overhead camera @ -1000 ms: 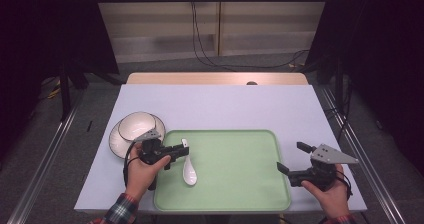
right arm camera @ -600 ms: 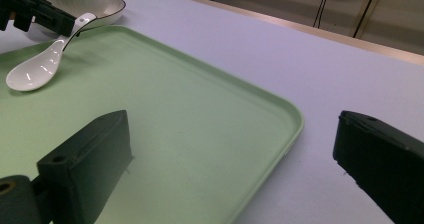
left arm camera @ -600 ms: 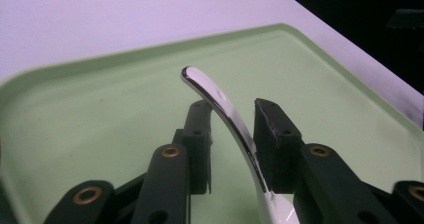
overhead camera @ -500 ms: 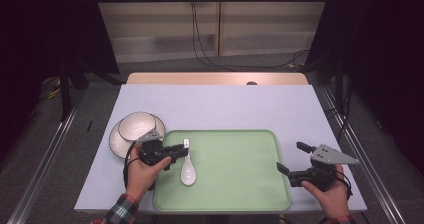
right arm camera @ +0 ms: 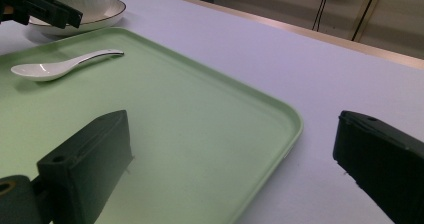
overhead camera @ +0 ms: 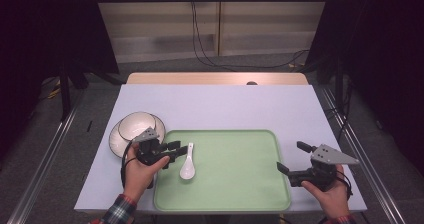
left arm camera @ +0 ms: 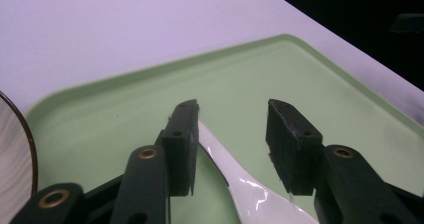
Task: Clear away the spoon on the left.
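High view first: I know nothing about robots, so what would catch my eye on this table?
A green tray lies at the near middle of the pale table, with a white spoon lying near its left edge. The left hand-held gripper stands open at the spoon's handle, and a white bowl on a plate sits just left of the tray. The right hand-held gripper waits open at the tray's right edge.
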Demonstrator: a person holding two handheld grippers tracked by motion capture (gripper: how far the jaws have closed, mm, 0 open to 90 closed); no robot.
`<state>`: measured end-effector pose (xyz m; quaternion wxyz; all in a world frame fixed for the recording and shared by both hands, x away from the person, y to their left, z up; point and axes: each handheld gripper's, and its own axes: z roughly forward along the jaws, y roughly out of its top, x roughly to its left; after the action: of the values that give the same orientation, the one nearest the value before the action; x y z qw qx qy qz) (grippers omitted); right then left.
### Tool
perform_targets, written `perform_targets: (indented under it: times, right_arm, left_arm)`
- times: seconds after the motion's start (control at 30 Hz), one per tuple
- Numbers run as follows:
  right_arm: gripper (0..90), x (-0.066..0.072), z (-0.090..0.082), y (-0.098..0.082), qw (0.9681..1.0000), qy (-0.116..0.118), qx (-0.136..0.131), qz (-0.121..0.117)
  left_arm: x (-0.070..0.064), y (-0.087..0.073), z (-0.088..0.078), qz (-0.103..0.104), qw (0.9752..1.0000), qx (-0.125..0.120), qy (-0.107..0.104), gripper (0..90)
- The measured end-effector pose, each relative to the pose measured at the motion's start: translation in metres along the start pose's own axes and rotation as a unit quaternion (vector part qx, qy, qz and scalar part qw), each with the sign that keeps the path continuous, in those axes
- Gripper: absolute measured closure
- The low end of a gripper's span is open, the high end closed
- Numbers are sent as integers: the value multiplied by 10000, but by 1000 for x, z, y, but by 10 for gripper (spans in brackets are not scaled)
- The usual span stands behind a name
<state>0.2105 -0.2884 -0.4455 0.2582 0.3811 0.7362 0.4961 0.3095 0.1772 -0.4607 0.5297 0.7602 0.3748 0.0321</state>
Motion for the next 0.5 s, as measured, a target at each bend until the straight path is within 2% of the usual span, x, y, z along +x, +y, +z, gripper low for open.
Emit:
perform_targets:
  times: [0.43,0.5]
  right_arm:
    - [19,0,1,-1,10000,12,11,2]
    - [19,0,1,-1,10000,11,15,7]
  left_arm:
    - [-3,6,-9,310,9994,-156,-58,502]
    - [-3,7,-10,347,9993,-171,-17,488]
